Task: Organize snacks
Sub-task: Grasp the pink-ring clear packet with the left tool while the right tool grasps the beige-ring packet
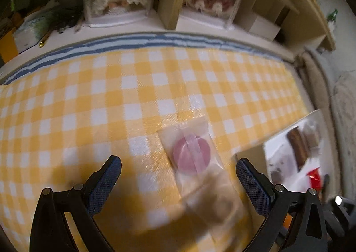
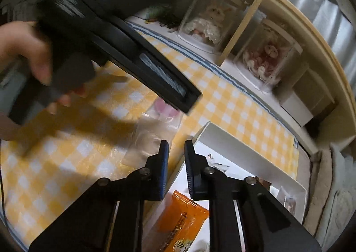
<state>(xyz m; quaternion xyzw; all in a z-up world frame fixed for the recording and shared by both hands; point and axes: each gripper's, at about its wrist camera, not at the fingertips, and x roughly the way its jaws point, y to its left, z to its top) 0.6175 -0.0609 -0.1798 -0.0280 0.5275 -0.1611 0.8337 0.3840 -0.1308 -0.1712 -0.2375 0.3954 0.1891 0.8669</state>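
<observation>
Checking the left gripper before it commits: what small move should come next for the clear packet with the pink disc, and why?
Probably lower the left gripper a little and close on the clear packet. Its jaws are wide open with the packet lying flat on the checked cloth between them, not yet gripped. The white box holding the other snacks sits just to the right.

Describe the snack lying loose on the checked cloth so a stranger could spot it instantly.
Start at the yellow-and-white checked tablecloth, left of the white box. Between the open left gripper fingers lies a clear snack packet. A round pink sweet inside sets it apart from the orange packet in the box.
</observation>
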